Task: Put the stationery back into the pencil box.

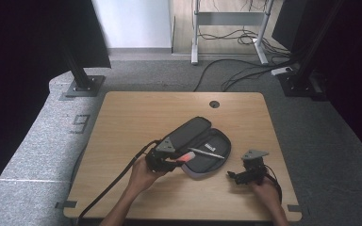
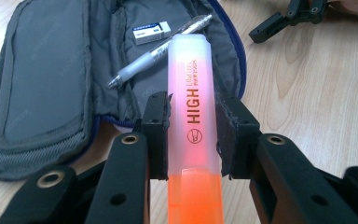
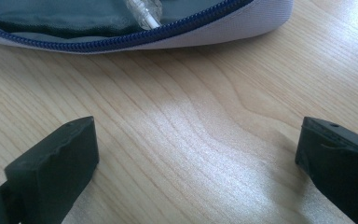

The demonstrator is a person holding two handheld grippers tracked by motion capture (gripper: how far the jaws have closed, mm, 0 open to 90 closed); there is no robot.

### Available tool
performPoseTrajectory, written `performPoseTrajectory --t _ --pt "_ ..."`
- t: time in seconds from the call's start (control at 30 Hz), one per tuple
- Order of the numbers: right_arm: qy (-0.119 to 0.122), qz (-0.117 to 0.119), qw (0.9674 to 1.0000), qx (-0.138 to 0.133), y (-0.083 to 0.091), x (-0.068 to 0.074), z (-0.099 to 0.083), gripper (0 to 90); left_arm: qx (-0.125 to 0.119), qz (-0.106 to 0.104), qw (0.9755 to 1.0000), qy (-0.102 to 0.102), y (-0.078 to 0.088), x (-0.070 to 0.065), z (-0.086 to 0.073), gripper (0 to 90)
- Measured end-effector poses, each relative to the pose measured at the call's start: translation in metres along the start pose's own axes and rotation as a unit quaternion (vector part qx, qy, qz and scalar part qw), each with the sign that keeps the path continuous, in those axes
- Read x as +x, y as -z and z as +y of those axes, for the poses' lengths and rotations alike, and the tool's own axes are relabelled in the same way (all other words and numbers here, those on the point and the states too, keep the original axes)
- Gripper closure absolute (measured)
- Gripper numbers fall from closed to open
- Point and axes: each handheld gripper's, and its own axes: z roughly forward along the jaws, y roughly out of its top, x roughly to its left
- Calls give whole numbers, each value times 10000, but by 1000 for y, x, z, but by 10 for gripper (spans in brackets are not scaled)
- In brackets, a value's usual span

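Observation:
An orange highlighter (image 2: 189, 121) with a translucent cap sits between the pads of my left gripper (image 2: 191, 133), which is shut on it. In the high view that gripper (image 1: 172, 159) holds the highlighter (image 1: 186, 157) at the near left edge of an open grey pencil case (image 1: 202, 146). Inside the case lie a clear pen (image 2: 161, 51) and a white eraser (image 2: 152, 32). My right gripper (image 3: 196, 149) stands open just above bare wood, close to the case's zipped rim (image 3: 168, 30). From above, the right gripper (image 1: 239, 176) is to the right of the case, pointing left.
The wooden table (image 1: 136, 117) has a cable hole (image 1: 214, 104) at the back. A black cable (image 1: 118, 176) trails from the left gripper off the front edge. Black stand bases (image 1: 82, 84) and floor cables lie beyond the table.

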Motion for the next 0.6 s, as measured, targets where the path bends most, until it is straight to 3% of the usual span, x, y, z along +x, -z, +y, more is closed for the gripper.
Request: performPoseTrajectory --t 0.6 --pt "-4 -3 10000 -1 0 0 0 0 -78 -118 9999 -64 -29 9 33 667"
